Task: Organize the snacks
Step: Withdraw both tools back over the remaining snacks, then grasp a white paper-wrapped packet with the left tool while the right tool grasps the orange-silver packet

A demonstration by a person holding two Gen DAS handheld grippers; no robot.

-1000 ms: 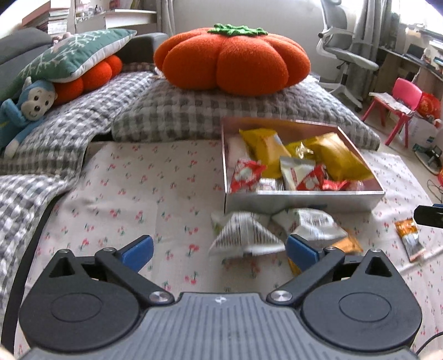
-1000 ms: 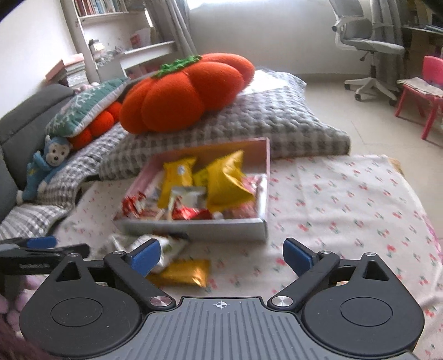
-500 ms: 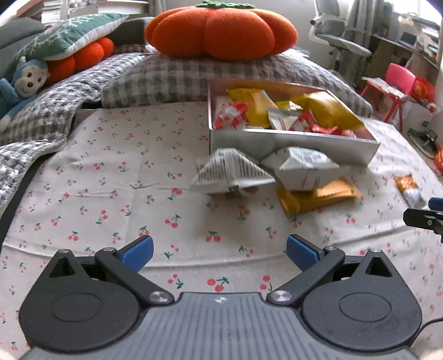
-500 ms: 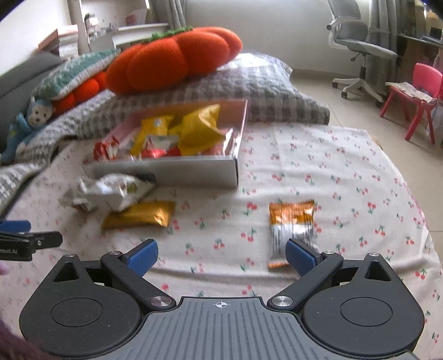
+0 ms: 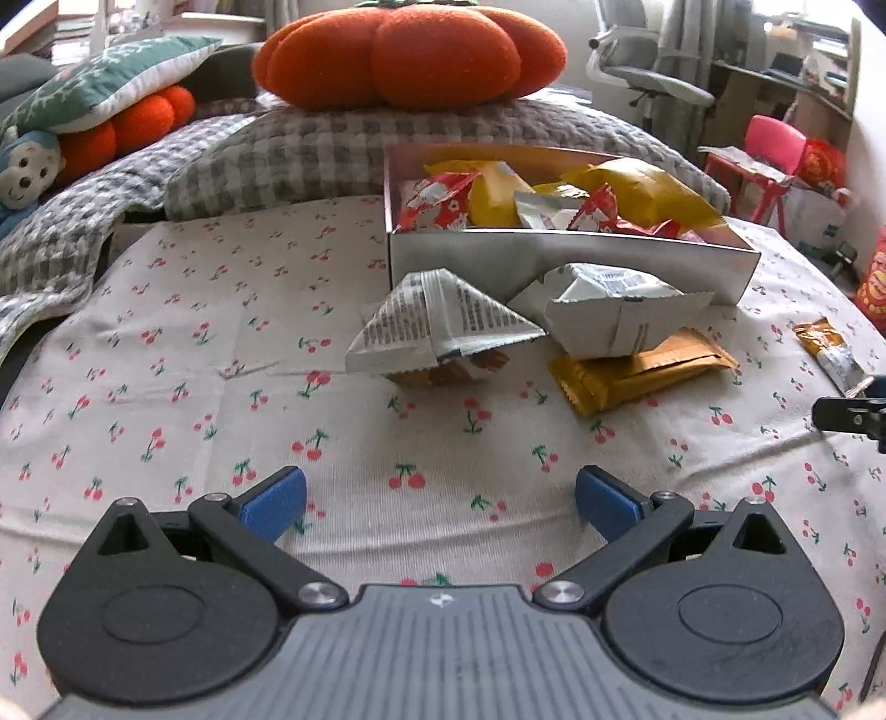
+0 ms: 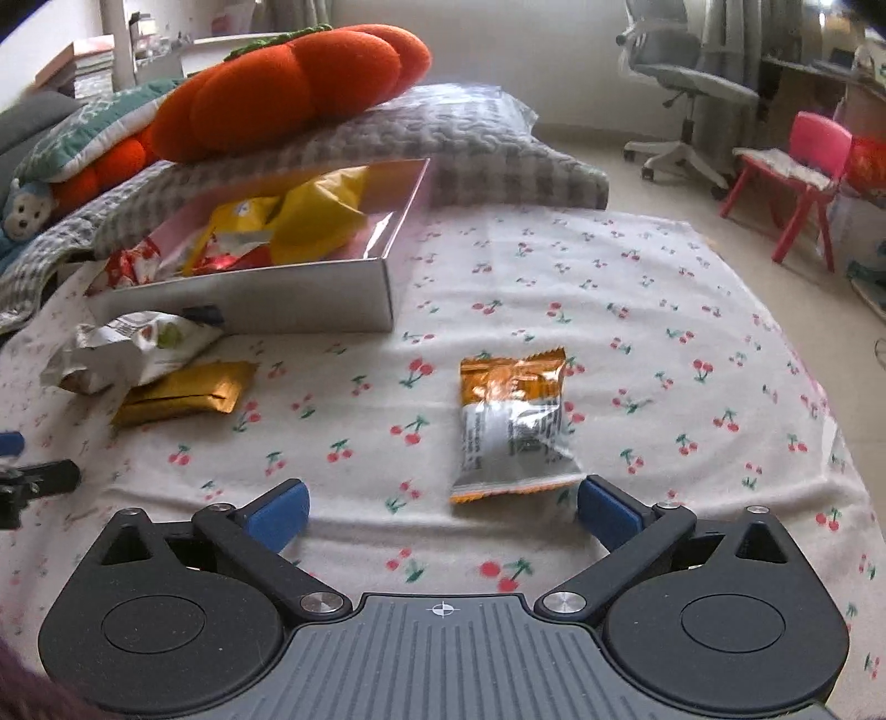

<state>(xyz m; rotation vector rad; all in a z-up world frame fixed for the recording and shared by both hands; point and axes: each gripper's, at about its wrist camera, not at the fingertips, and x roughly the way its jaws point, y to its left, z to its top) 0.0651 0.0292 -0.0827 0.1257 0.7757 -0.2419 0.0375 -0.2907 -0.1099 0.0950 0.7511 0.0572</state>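
Observation:
A shallow silver box [image 5: 570, 266] holds several yellow, red and white snack packs [image 5: 554, 194]; it also shows in the right wrist view [image 6: 249, 296]. In front of it lie two white packs [image 5: 443, 324] [image 5: 614, 310] and a gold pack [image 5: 642, 368]. An orange-and-white pack [image 6: 512, 426] lies just ahead of my right gripper [image 6: 440, 509], which is open and empty. My left gripper [image 5: 437, 498] is open and empty, low over the cloth, short of the white packs.
The cherry-print cloth [image 5: 166, 360] covers the surface. A grey checked cushion [image 5: 332, 144] with an orange pumpkin pillow [image 5: 410, 50] lies behind the box. A monkey toy [image 5: 25, 166] is at far left. A pink chair [image 6: 803, 160] and an office chair [image 6: 686, 94] stand on the floor at right.
Both grippers have pulled back from the box and dropped lower over the cloth. The orange-and-white pack has come into view right in front of my right gripper. Both stayed open.

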